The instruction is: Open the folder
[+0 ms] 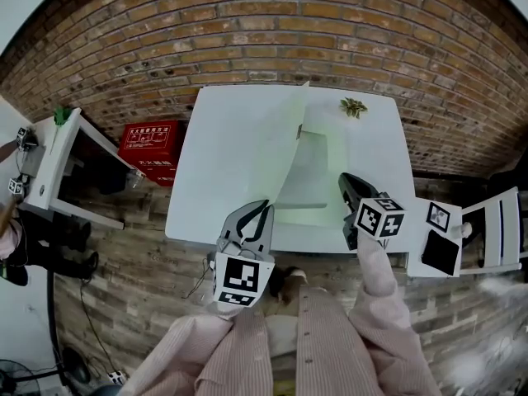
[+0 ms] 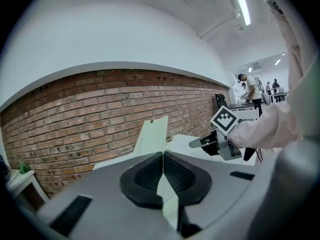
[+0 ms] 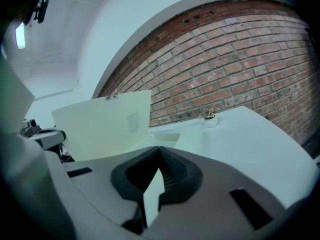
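A pale green folder lies on the white table (image 1: 381, 151). Its front cover (image 1: 276, 143) stands raised, hinged along the left side, and its back sheet (image 1: 318, 180) lies flat. My left gripper (image 1: 263, 211) is at the cover's near corner, shut on that thin sheet (image 2: 152, 134), which runs edge-on between the pads (image 2: 163, 156). My right gripper (image 1: 345, 186) is at the folder's near right edge. In the right gripper view its jaws (image 3: 159, 151) pinch a pale sheet, and the lifted cover (image 3: 105, 124) stands to the left.
A small potted plant (image 1: 353, 106) sits at the table's far right. A red box (image 1: 150, 148) and a white shelf (image 1: 58, 159) stand on the floor to the left, a white chair (image 1: 495, 229) to the right. A brick wall runs behind.
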Demonstrator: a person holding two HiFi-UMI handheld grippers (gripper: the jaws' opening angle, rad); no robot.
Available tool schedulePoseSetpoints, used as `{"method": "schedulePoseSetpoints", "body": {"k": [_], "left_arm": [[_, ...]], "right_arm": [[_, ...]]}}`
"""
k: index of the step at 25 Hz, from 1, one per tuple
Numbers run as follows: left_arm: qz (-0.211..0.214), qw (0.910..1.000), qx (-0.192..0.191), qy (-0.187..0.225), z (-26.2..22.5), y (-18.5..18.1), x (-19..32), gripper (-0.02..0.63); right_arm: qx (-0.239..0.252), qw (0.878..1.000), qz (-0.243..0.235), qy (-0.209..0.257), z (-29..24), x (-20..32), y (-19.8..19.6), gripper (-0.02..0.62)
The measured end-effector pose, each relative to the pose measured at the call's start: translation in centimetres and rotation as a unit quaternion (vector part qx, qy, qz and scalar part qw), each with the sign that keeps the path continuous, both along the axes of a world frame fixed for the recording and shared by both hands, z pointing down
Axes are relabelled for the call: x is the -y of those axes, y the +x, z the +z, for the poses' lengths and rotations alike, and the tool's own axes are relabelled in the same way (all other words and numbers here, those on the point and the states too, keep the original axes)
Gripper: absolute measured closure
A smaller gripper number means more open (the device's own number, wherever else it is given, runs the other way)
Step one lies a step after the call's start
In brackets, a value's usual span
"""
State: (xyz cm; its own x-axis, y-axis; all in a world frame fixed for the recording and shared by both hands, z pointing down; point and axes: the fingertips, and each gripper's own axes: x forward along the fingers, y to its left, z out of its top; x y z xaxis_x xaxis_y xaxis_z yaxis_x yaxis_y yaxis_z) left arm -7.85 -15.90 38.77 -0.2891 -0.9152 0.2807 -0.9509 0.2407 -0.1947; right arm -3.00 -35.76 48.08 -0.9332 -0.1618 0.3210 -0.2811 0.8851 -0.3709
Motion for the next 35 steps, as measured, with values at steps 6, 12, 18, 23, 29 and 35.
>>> {"method": "schedulePoseSetpoints", "body": {"k": [6, 12, 18, 23, 29, 35], "left_arm": [[-0.026, 0.9991, -0.03, 0.016, -0.5, -2.8, -2.8, 0.609], [-0.04, 0.9971, -0.06, 0.025, -0.2, -5.4, -5.3, 0.609], [-0.047, 0.9952, -0.08, 0.032, 0.3, -7.2, -6.9, 0.608], [-0.058, 0.9928, -0.097, 0.038, 0.9, -8.9, -8.3, 0.604], [-0.082, 0.9893, -0.115, 0.036, 2.3, -11.2, -10.3, 0.6], [-0.117, 0.984, -0.13, 0.034, 3.8, -13.5, -11.9, 0.594]], "right_arm": [[0.018, 1.0, -0.016, 0.018, -1.4, -3.7, -2.3, 0.591], [0.03, 0.999, -0.023, 0.025, -2.3, -7.3, -4.4, 0.591], [0.036, 0.998, -0.032, 0.03, -3.0, -10.8, -6.2, 0.591], [0.046, 0.998, -0.034, 0.033, -3.5, -13.5, -7.3, 0.592], [0.056, 0.997, -0.037, 0.029, -3.4, -16.6, -9.2, 0.591], [0.058, 0.997, -0.051, 0.023, -2.9, -18.7, -10.9, 0.591]]}}
